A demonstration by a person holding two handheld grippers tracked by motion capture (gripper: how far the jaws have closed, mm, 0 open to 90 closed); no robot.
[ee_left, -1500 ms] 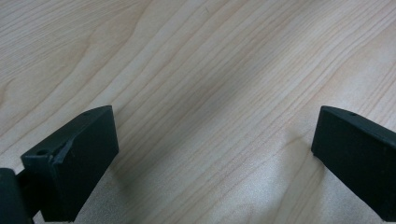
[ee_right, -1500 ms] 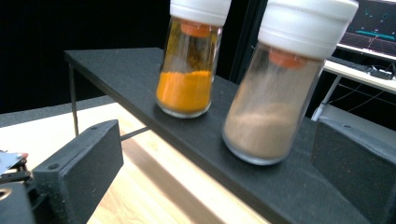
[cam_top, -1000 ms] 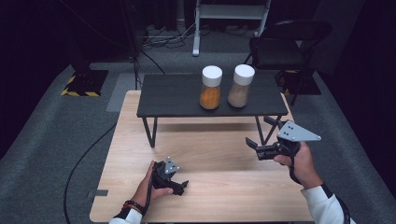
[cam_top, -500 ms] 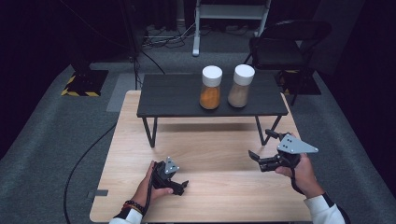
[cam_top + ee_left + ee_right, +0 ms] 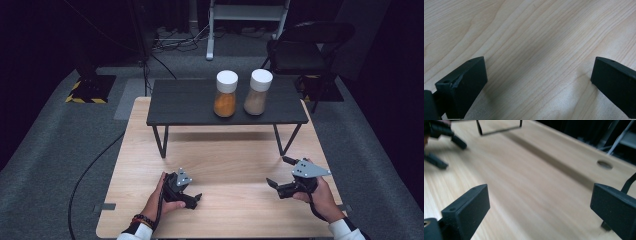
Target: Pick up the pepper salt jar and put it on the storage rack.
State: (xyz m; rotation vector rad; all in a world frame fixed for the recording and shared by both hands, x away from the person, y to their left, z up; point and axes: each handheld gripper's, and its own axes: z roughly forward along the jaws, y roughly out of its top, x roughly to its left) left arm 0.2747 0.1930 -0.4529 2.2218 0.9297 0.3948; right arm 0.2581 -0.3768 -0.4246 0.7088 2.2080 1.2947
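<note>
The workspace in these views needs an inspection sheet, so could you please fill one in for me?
Surface: light wooden table, bare where the grippers are; a round hole near its edge in the right gripper view.
Job's things: orange-filled jar and tan-filled jar, both white-capped, upright side by side on the black shelf.
Clutter: nothing seen.
Grippers: left gripper low over the near table, jaws wide apart, empty; right gripper low at the near right, jaws wide apart, empty.
Cables: one black cable on the floor at the left; more by the far stand.
Surroundings: grey carpet, a black chair behind the table, a hazard-striped base at far left.
</note>
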